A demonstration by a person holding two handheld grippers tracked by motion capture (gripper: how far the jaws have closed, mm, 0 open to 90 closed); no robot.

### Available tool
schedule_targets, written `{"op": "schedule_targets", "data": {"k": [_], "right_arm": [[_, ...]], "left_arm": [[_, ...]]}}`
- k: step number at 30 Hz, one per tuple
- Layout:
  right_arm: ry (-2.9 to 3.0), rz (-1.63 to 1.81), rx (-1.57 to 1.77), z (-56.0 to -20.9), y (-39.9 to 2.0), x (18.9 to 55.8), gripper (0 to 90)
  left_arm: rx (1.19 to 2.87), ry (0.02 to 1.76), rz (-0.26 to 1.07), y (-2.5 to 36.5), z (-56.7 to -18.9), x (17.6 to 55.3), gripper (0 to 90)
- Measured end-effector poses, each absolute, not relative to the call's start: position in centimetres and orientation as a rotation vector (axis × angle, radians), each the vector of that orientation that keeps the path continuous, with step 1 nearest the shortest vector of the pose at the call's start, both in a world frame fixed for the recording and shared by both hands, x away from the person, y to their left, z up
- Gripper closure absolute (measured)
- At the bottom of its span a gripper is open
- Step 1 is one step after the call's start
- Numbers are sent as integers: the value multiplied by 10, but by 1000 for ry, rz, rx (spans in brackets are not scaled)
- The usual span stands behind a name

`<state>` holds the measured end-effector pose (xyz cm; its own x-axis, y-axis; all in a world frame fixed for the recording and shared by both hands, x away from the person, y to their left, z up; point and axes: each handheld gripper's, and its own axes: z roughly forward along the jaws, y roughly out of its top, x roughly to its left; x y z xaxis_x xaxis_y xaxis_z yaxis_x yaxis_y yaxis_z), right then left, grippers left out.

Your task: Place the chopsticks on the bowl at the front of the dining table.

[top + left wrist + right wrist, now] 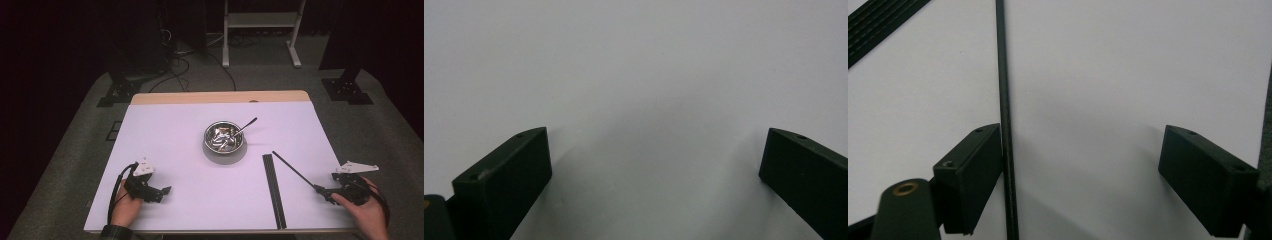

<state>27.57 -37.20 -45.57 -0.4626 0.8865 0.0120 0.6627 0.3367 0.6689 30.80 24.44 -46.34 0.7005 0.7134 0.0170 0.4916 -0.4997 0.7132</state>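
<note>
- Right hand-held gripper [325, 192], lower right of the high view: jaws spread, a thin black rod [1004, 115] running between them, close against one jaw and not pinched.
- Rod lies loose on the surface [170, 150], angling up toward frame centre, just beside a flat bundle of black strips [274, 190].
- Risk: closing off-centre could roll or flick the slim, smooth rod away, or knock it into the bundle.
- Left hand-held gripper [162, 191], lower left: jaws wide apart, nothing between them.
- Shiny metal bowl [224, 138] at centre; a utensil handle leans out, contents unclear.
- Surface matte, pale, offers little grip.
</note>
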Motion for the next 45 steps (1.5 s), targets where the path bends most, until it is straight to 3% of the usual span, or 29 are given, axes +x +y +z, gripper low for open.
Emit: {"op": "schedule_targets", "data": {"k": [19,45], "right_arm": [[2237,868,1384,-456,-379,284,163],[2269,903,1299,-446,-354,301,170]], "left_arm": [[2203,915,405,244,-463,308,0],[2203,915,405,244,-463,308,0]]}}
